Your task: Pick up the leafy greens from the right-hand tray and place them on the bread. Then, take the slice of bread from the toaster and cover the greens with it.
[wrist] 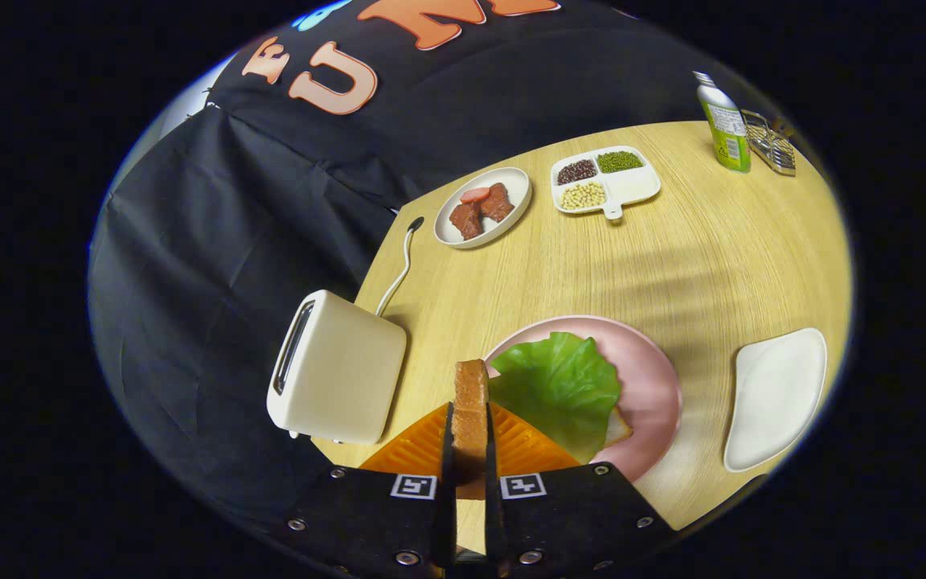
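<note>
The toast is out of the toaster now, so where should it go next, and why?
Probably carry the bread slice, pinched edge-up in the gripper, a little right over the lettuce leaf on the pink plate, because the leaf already covers the bottom bread and lacks its top.

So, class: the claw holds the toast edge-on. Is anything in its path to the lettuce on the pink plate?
Nothing visible blocks it. The claw is shut on the toast, with the lettuce on the plate just ahead, beside the toast. The toaster stands off to the other side, clear of that path.
</note>
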{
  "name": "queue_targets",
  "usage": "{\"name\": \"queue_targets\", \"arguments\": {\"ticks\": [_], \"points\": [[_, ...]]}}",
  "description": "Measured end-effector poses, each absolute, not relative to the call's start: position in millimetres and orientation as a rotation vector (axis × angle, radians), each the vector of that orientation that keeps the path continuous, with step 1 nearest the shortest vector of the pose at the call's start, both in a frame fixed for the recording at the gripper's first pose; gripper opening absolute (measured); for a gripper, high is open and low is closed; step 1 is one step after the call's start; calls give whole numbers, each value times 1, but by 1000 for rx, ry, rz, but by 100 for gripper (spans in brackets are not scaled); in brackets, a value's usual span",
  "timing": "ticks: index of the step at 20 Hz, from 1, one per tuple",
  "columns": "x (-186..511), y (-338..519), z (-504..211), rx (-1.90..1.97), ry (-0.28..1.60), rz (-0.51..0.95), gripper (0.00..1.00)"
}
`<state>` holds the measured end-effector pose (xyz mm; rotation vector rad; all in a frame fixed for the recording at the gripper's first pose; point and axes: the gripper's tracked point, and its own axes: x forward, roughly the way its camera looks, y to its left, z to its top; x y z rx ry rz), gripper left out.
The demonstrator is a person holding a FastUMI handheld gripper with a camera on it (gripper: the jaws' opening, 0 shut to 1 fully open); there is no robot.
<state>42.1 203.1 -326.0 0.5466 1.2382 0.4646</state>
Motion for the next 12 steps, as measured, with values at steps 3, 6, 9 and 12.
{"name": "queue_targets", "arguments": {"ticks": [3, 6, 9, 12], "points": [[43, 192, -342, 542, 1272, 433, 15], [46, 178, -352, 528, 1275, 409, 15], [44, 170, -360, 513, 1284, 396, 15], [45, 166, -367, 503, 1281, 391, 15]]}}
